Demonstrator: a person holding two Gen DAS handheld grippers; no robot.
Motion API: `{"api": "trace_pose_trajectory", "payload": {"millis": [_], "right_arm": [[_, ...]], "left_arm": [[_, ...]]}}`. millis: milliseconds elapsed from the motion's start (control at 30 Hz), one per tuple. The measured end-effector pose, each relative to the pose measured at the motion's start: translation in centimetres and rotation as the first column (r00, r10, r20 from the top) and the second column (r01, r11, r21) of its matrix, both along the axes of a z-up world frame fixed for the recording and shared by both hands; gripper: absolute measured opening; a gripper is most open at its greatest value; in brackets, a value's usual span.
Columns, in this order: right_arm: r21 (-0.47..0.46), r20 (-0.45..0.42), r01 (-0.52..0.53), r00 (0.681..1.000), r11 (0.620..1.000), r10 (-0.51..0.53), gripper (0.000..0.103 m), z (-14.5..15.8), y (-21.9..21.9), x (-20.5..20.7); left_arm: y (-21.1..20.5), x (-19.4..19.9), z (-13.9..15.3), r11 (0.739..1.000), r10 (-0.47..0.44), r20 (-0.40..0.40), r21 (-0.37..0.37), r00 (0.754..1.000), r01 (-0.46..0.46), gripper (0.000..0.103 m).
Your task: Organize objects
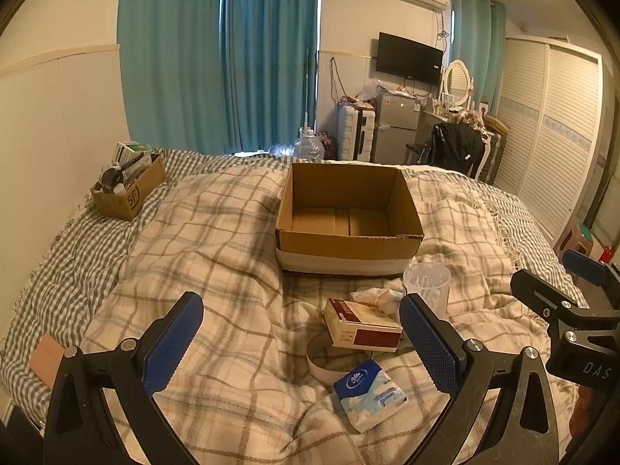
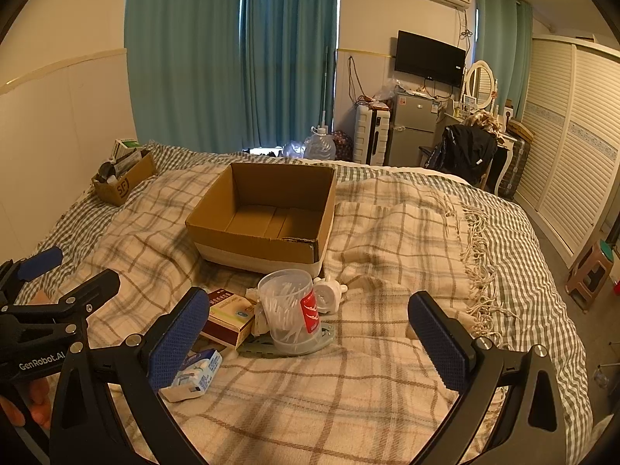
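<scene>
An open, empty cardboard box (image 1: 348, 217) (image 2: 267, 217) sits mid-bed. In front of it lie a red-and-cream carton (image 1: 360, 325) (image 2: 228, 317), a blue tissue pack (image 1: 368, 391) (image 2: 195, 376), a clear cotton-swab jar (image 1: 426, 283) (image 2: 288, 310) on a grey-green flat piece (image 2: 321, 339), a small white object (image 2: 329, 292), a white band (image 1: 321, 364) and a crumpled tissue (image 1: 378, 296). My left gripper (image 1: 302, 345) is open and empty, just short of the carton. My right gripper (image 2: 306, 347) is open and empty, near the jar.
A plaid blanket (image 1: 217, 271) covers the bed (image 2: 515, 248). A small SF box (image 1: 128, 190) full of items sits at the far left by the wall. A water jug (image 1: 308, 145), fridge, chair and wardrobe stand beyond. A stool (image 2: 591, 271) is on the right.
</scene>
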State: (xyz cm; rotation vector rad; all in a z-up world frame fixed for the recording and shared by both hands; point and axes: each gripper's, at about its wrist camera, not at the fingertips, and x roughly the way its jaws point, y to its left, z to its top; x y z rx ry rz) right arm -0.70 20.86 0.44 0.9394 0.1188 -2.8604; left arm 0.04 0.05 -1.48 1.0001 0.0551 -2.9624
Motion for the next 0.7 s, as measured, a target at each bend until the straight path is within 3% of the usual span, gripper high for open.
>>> {"api": "trace_pose_trajectory", "payload": {"millis": [367,700], "right_arm": [[0.01,-0.007,-0.009,1.0,1.0,0.009,0.103,0.4,-0.1,0.6],[0.028,0.003,0.014,1.0,1.0,-0.014,0.103,0.8,0.8,0.8]], "left_arm": [[-0.2,0.4,0.1,1.0,0.005,0.002,0.007,1.0,-0.005,0.103],[-0.1,0.2,-0.7,1.0,0.008,0.065,0.018,0.998,-0.009,0.103]]}}
